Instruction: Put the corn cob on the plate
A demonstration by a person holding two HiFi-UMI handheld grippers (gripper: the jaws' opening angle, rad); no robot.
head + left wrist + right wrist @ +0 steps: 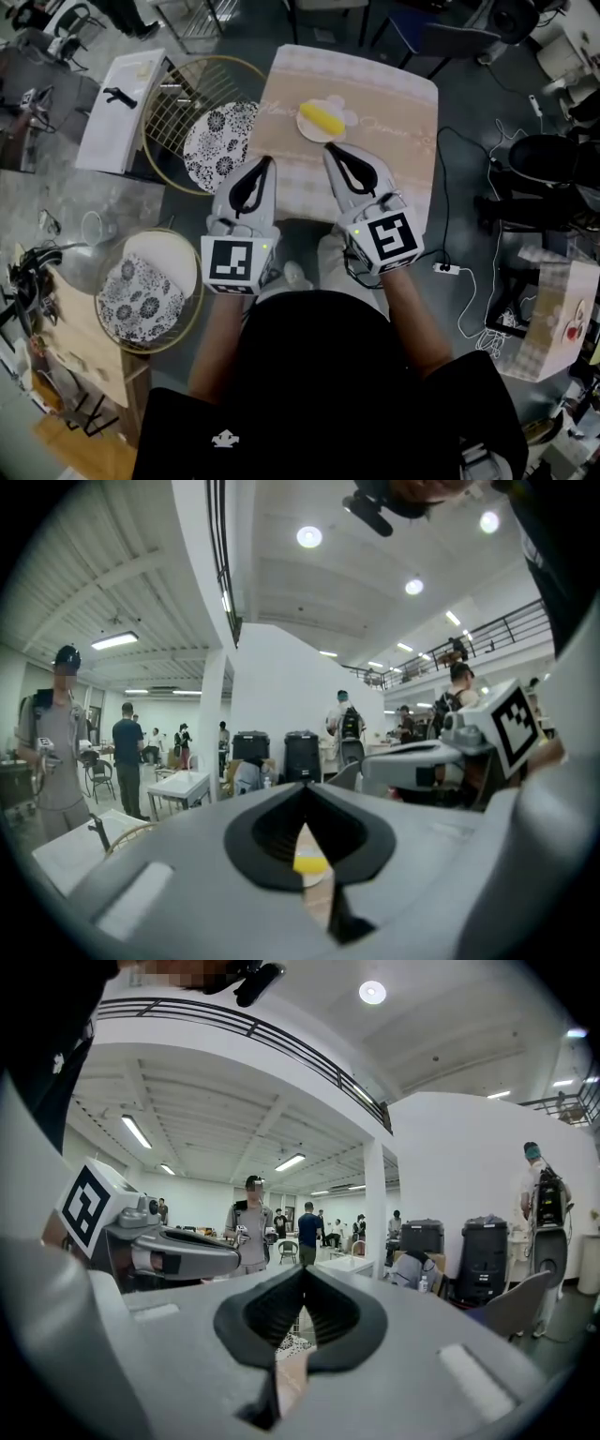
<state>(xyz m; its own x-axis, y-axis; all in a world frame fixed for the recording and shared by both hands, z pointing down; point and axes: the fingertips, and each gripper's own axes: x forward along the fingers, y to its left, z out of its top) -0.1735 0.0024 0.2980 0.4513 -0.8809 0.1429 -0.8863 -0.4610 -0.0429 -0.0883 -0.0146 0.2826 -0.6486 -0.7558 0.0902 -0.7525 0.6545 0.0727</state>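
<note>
**Corn cob on the plate, both hand-held grippers closed and empty**

Pale cursive lettering runs across the beige cloth on the worktop (pixel 394 103), too faint to read. Each marker cube carries only a black-and-white square pattern, no words.

The corn cob (pixel 321 117) is short, bright yellow and smooth-looking. It lies across a small cream plate (pixel 302 126) with a scalloped rim, towards the far side of the worktop. Its kernels cannot be made out.

The left hand-held gripper (pixel 267 161) has its jaws together with nothing between them. It is near the plate and apart from it, at its near left. Its own view shows only a yellow sliver of the cob through the slot below the tips.

The right hand-held gripper (pixel 330 149) is also closed and empty, just short of the plate's near rim. Whether it touches the rim cannot be told.
</note>
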